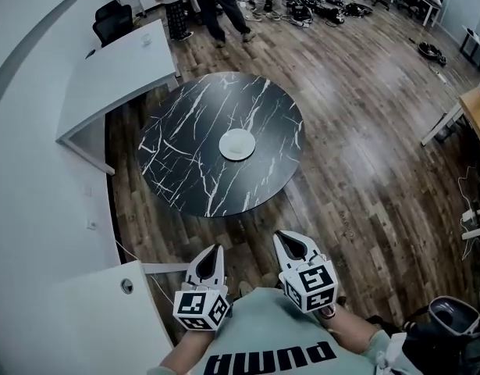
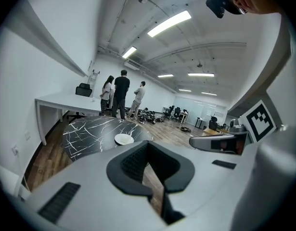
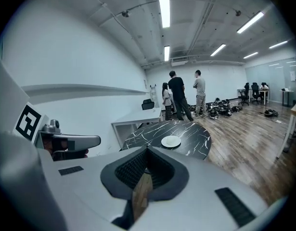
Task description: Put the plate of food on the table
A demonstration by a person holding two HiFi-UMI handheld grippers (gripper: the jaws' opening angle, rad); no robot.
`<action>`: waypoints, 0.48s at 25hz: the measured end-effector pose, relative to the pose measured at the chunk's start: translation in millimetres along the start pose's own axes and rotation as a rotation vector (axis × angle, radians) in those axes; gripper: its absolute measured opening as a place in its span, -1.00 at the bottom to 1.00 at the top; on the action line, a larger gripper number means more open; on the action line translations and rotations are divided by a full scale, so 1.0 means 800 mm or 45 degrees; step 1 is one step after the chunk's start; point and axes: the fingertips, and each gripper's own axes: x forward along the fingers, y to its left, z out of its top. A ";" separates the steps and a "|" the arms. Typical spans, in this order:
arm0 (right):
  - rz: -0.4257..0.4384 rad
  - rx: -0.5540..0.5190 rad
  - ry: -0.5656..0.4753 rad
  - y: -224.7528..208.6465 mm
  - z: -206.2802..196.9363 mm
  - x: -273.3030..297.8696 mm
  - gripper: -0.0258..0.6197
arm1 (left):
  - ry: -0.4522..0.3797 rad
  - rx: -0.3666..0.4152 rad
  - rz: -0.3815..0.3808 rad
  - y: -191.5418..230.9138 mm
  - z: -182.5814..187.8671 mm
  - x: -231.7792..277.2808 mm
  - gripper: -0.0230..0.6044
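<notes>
A white plate [image 1: 237,144] lies at the middle of the round black marble table [image 1: 185,162]; I cannot make out what is on it. My left gripper [image 1: 217,249] and right gripper [image 1: 282,236] are held close to my body, well short of the table's near edge, and point toward it. Both are shut with nothing between the jaws. The left gripper view has its gripper [image 2: 148,145] low in front, with the plate [image 2: 123,139] and table [image 2: 85,134] far beyond. From the right gripper [image 3: 147,151], the plate [image 3: 171,141] sits on the table [image 3: 196,134] ahead.
A white desk [image 1: 122,69] with a black chair [image 1: 115,18] stands at the back left, near the table. A white counter [image 1: 91,319] is at my left. Several people [image 1: 216,6] stand at the far end beside gear on the floor [image 1: 318,6]. Wood floor surrounds the table.
</notes>
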 end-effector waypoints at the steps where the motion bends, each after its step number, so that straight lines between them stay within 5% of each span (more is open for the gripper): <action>1: -0.017 0.000 -0.003 0.010 -0.004 -0.004 -0.89 | 0.001 0.010 -0.019 0.002 -0.004 -0.008 -0.91; 7: -0.132 0.019 -0.015 0.045 -0.025 -0.028 -0.89 | -0.002 0.055 -0.149 -0.001 -0.023 -0.044 -0.91; 12: -0.156 0.021 0.003 0.064 -0.041 -0.036 -0.89 | -0.022 0.055 -0.143 0.015 -0.030 -0.060 -0.91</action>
